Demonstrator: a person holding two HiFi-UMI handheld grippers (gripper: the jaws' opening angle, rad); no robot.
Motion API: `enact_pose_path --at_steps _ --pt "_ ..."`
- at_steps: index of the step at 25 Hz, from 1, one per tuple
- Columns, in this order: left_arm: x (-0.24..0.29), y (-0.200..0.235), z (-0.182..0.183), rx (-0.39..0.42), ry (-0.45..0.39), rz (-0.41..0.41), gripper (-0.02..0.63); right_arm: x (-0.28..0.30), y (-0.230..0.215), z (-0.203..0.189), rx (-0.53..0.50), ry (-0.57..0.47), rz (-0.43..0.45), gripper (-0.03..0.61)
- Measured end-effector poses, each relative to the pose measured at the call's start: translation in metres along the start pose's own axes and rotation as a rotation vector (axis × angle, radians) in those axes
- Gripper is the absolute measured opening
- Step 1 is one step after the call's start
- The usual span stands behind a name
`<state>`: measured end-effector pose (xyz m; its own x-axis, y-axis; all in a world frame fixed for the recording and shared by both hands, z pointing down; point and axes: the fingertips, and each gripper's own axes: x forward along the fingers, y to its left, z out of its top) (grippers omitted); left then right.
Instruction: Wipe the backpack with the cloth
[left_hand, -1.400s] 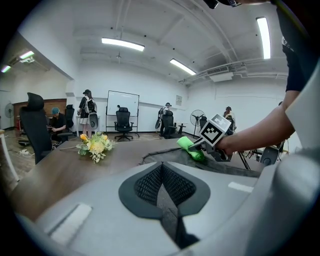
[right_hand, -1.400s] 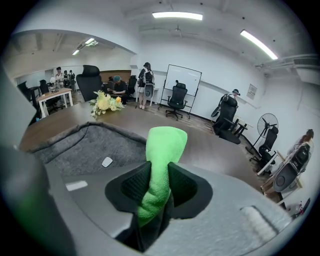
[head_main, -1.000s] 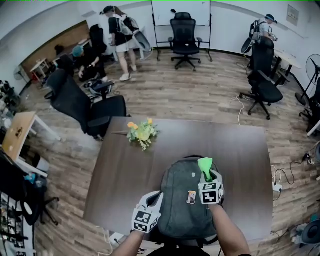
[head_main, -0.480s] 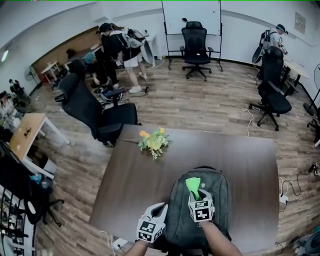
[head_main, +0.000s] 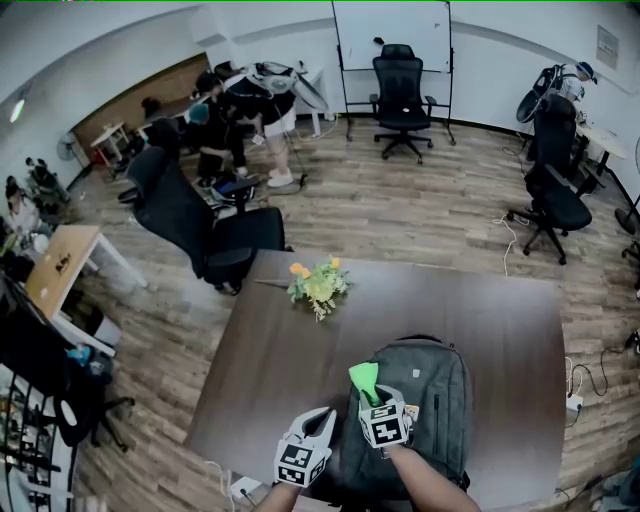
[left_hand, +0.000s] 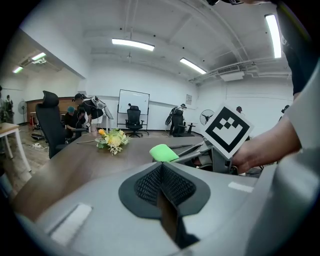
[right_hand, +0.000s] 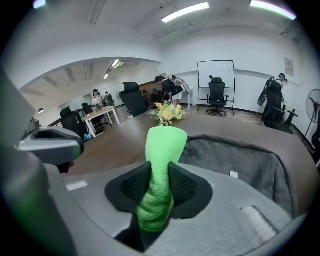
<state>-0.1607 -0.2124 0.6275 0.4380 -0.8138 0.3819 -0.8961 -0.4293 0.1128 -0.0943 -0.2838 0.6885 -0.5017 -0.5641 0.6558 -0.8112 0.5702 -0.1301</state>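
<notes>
Gripping green cloth (right_hand: 162, 145): right gripper (right_hand: 159, 184) jaws clamped on bunched middle, free end left protruding forward as wiping pad. Cloth held over left edge of grey backpack (head_main: 430, 395); contact not discernible. Backpack laid flat at near edge of table (head_main: 270, 350), within reach. Left gripper (left_hand: 161, 175) jaws pressed together, empty, kept beside backpack, judged clear of wiping path.

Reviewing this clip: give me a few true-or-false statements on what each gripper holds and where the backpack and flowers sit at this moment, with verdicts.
1. The right gripper is shut on the green cloth. True.
2. The left gripper grips a backpack strap. False: its jaws are together with nothing between them.
3. The backpack lies on the floor. False: it lies on the table.
4. The flowers lie on the table, apart from the backpack. True.
</notes>
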Motion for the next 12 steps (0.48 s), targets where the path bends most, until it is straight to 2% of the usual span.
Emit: enact_pose_path --at_steps 4,12 --pt "-0.001 0.000 -0.005 0.000 0.006 0.001 0.020 0.004 0.001 -0.009 -0.025 0.049 -0.016 0.107" --pt "0.005 -0.008 -0.008 0.003 0.007 -0.021 0.020 -0.004 -0.026 -0.020 -0.051 0.074 -0.087 0.107"
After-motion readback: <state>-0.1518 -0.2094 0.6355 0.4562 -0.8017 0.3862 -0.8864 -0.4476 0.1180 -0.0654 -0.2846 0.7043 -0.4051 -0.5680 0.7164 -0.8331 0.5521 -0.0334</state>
